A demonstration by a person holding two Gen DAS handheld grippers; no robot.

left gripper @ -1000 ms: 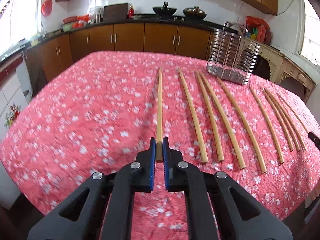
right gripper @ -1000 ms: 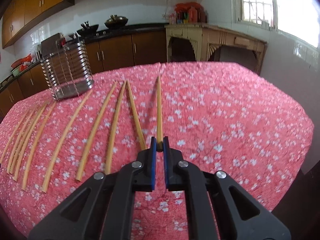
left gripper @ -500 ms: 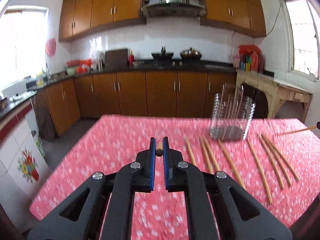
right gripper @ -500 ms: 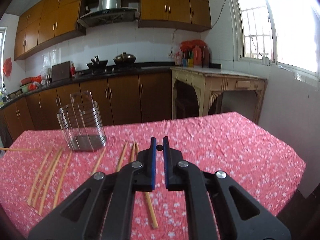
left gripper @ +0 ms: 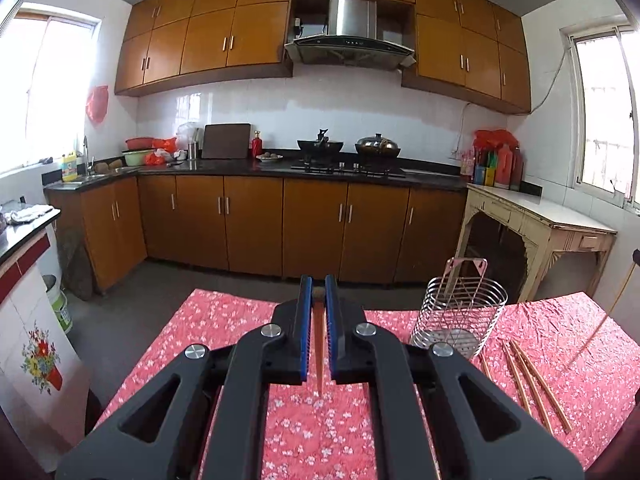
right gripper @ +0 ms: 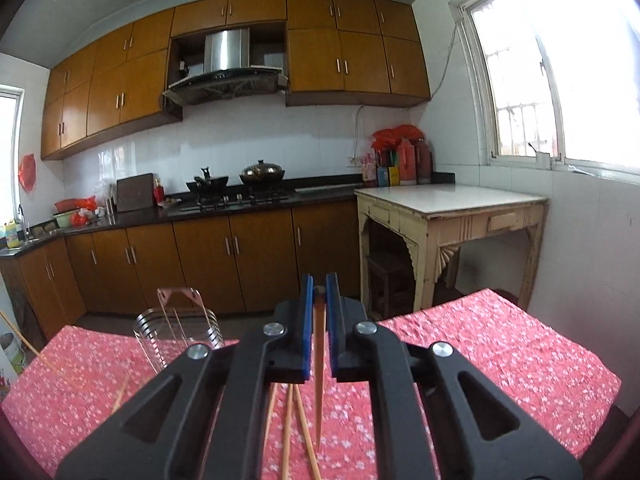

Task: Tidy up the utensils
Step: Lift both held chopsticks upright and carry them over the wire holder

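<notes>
Carrying one chopstick in each gripper toward the wire holder (left gripper: 459, 322) is, as I judge it, the step in hand. Left gripper (left gripper: 319, 290): fingers pinched narrow on the thick end of a chopstick (left gripper: 319, 354), which hangs tip-down below the fingers, clear of the table (left gripper: 208, 344). Right gripper (right gripper: 319, 289): same state, fingers clamped on the butt of its own chopstick (right gripper: 318, 380), shaft dangling with the tip above the cloth. Holder stands upright on the red floral cloth, ahead and to the right in the left wrist view, ahead and to the left in the right wrist view (right gripper: 176, 336), so it lies between the two grippers. Loose chopsticks (left gripper: 528, 380) remain flat on the table beside the holder; more show under the right gripper (right gripper: 294, 428). Holder appears empty, though the wire walls make this hard to confirm. Notes for doing it well: bring each tip over the holder's open mouth, clear of the pink hanger plate (left gripper: 466, 266) at the back rim; keep the shaft near vertical before lowering. Take the two in turn, not together, as the mouth is narrow and both approach from opposite sides. Release only once the tip is well inside. Risk: the light holder may tip if a shaft pushes on its rim; a grip this close to the butt lets the stick swing.
</notes>
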